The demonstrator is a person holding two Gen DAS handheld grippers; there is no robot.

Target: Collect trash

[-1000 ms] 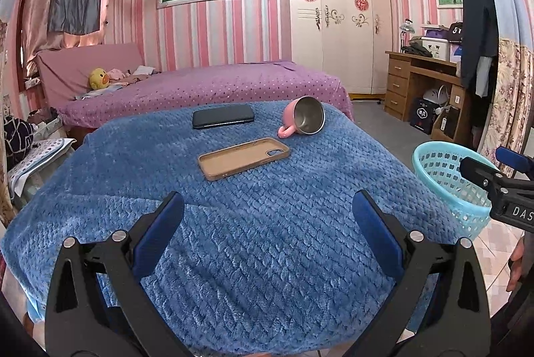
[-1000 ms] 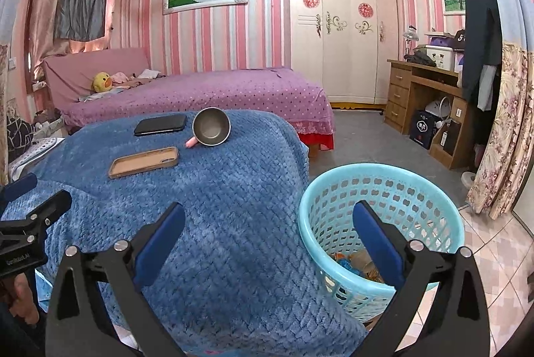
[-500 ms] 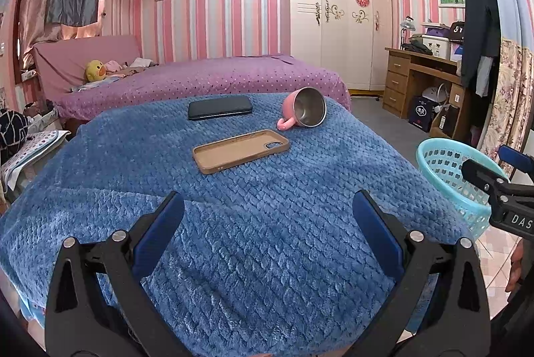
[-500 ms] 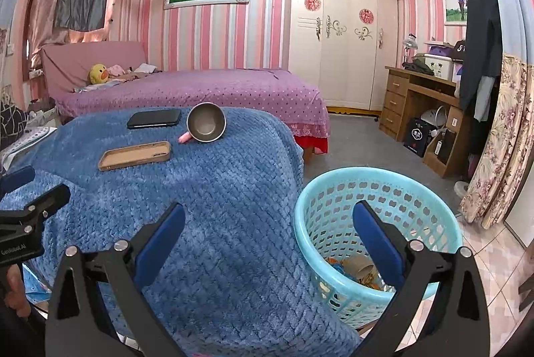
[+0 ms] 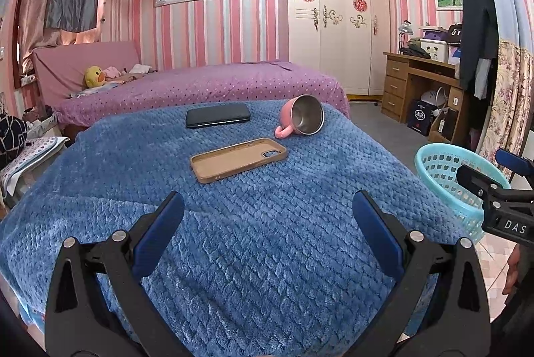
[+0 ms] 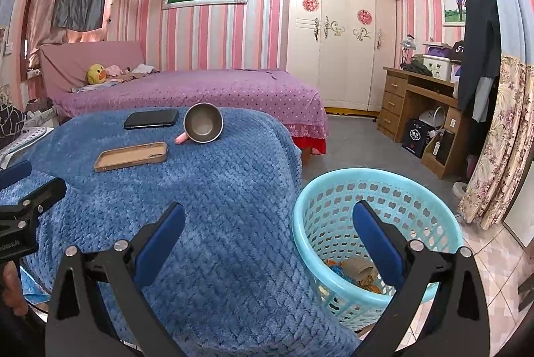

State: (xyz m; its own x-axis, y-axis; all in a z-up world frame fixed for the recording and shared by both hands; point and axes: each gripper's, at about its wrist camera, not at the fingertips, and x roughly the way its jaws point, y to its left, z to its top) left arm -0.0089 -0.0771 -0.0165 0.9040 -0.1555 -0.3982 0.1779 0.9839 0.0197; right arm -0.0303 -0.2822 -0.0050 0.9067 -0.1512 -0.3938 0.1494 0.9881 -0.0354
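Note:
A light blue plastic basket (image 6: pixel 340 200) stands on the floor at the right of the blue-blanketed table (image 6: pixel 213 196); crumpled paper and wrappers (image 6: pixel 353 270) lie in its bottom. My right gripper (image 6: pixel 268 216) hangs open and empty over the table's right edge and the basket's near rim. My left gripper (image 5: pixel 268 213) is open and empty above the near part of the blanket (image 5: pixel 253 223). The basket (image 5: pixel 444 170) shows at the right in the left wrist view, partly behind the right gripper's body.
On the blanket lie a tan phone case (image 5: pixel 238 159), a black phone (image 5: pixel 217 115) and a tipped pink mug (image 5: pixel 302 120). Behind is a purple bed (image 5: pixel 207 86); a wooden desk (image 6: pixel 414 100) and hanging clothes (image 6: pixel 480 56) stand at the right. Tiled floor surrounds the basket.
Both views have risen and tilted slightly, so the table and basket sit lower in frame. Both grippers stay open and empty; nothing on the table has moved.

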